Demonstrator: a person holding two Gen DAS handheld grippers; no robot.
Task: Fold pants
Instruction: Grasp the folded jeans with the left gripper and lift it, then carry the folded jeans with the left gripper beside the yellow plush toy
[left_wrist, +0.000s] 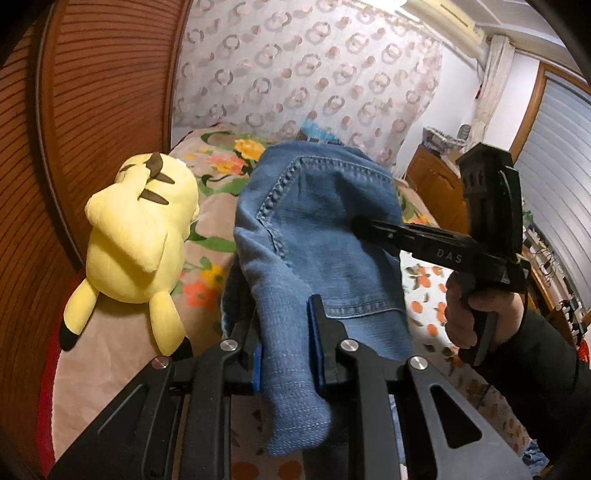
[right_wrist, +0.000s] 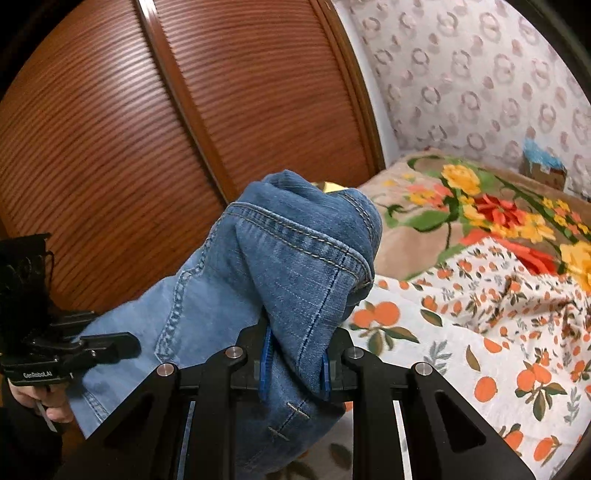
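The blue denim pants (left_wrist: 317, 229) hang bunched in the air above the bed, held by both grippers. My left gripper (left_wrist: 286, 354) is shut on a thick fold of the pants, its blue pads pressed on both sides. My right gripper (right_wrist: 295, 365) is shut on the stitched waistband part of the pants (right_wrist: 295, 258). In the left wrist view the right gripper (left_wrist: 364, 225) comes in from the right, its tip pressed into the denim. In the right wrist view the left gripper (right_wrist: 125, 341) shows at the left edge against the cloth.
A yellow plush toy (left_wrist: 140, 243) lies on the bed at the left, beside the brown ribbed wardrobe door (right_wrist: 147, 110). The bed carries a flowered blanket (right_wrist: 480, 206) and an orange-print sheet (right_wrist: 498, 332). A wooden dresser (left_wrist: 432, 184) stands at the right.
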